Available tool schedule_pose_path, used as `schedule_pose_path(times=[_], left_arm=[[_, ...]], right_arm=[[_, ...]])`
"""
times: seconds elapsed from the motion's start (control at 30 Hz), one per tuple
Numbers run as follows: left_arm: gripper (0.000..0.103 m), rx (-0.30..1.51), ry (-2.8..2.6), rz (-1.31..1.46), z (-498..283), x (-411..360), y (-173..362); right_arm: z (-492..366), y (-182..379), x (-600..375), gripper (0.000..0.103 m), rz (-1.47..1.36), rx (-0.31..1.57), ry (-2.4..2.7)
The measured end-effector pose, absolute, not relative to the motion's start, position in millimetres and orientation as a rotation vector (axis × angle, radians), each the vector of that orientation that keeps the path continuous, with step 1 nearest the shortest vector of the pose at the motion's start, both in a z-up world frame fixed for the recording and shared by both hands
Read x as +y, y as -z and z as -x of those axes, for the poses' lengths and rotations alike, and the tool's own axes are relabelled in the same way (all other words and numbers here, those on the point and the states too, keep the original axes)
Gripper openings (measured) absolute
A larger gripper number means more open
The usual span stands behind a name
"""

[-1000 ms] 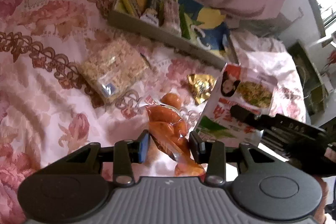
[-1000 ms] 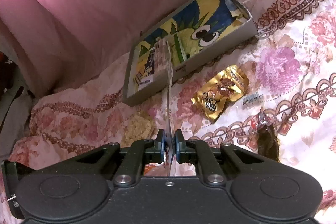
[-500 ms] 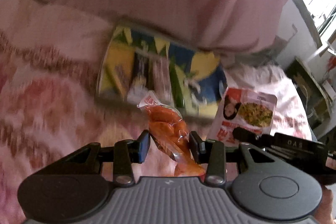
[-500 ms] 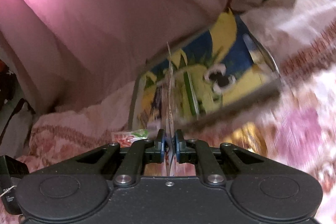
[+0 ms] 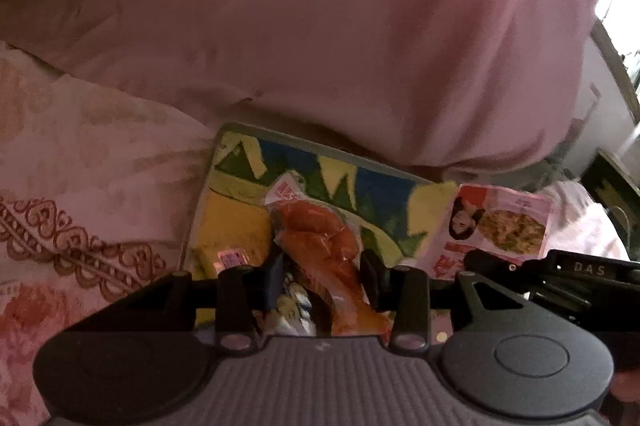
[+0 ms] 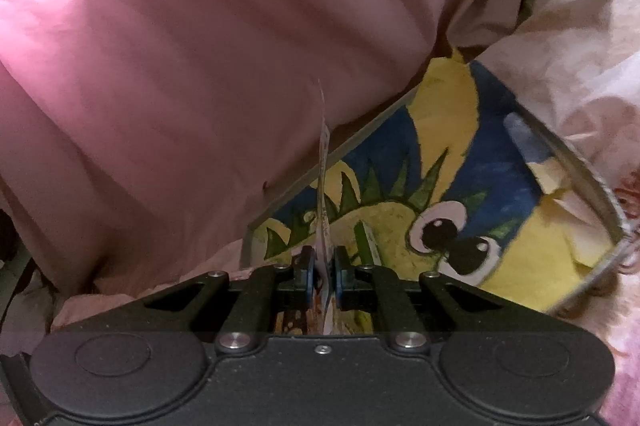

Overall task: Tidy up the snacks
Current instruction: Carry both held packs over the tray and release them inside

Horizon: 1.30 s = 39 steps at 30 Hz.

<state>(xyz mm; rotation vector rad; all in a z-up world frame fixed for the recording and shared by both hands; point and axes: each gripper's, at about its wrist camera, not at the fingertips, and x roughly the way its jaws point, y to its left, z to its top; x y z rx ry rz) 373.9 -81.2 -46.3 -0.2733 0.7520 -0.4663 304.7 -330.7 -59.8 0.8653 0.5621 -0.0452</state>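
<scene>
Holding two snacks at once, I have both tools loaded low in their frames. My left tool (image 5: 322, 272) is clamped on an orange vacuum-packed snack (image 5: 320, 242), gripped across its middle so the sealed top stands up at frame centre and the tail hangs toward the camera. My right tool (image 6: 323, 272) pinches a flat packet (image 6: 323, 182) edge-on, jaws nearly closed; from the left wrist view that same packet (image 5: 500, 226) shows its printed face at right (a woman's portrait and a dish).

Just beyond both sits the shallow box (image 6: 592, 186) with the cartoon-painted floor, on the floral bedsheet (image 5: 80, 206). I judge both snacks are poised over it for release. A few items (image 5: 232, 258) already lie inside, lower left. Farthest, a pink duvet (image 5: 320, 26) fills the top.
</scene>
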Motion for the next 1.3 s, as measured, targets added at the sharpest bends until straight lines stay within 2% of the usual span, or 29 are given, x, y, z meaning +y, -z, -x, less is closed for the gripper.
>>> schedule_pose_path(times=[0.3,0.63,0.8,1.17,1.3], left_arm=[[0.044,0.728,0.469,0.224,-384.4,-89.9,63.8],[0.046,0.749,0.436,0.150,-384.1,-98.5,72.2],[0.052,0.760,0.392,0.124,-386.2,-99.0,73.7],[0.081,0.734,0.361,0.092,-368.7,-99.7,61.9],[0.086,0.711,0.361,0.095,-358.2,-97.7,52.0]], right_arm=[[-319.0,76.8,-325.5,0.014,-0.853,0.605,0.069],[-316.2,81.2,-333.2,0.029,-0.863,0.706,0.153],[-314.6,84.0,-331.9,0.046,-0.853,0.787,0.186],[-298.5,67.1,-328.6,0.092,-0.830,0.837,0.194],[-289.2,60.6,-335.4,0.097,-0.871,0.839,0.208]])
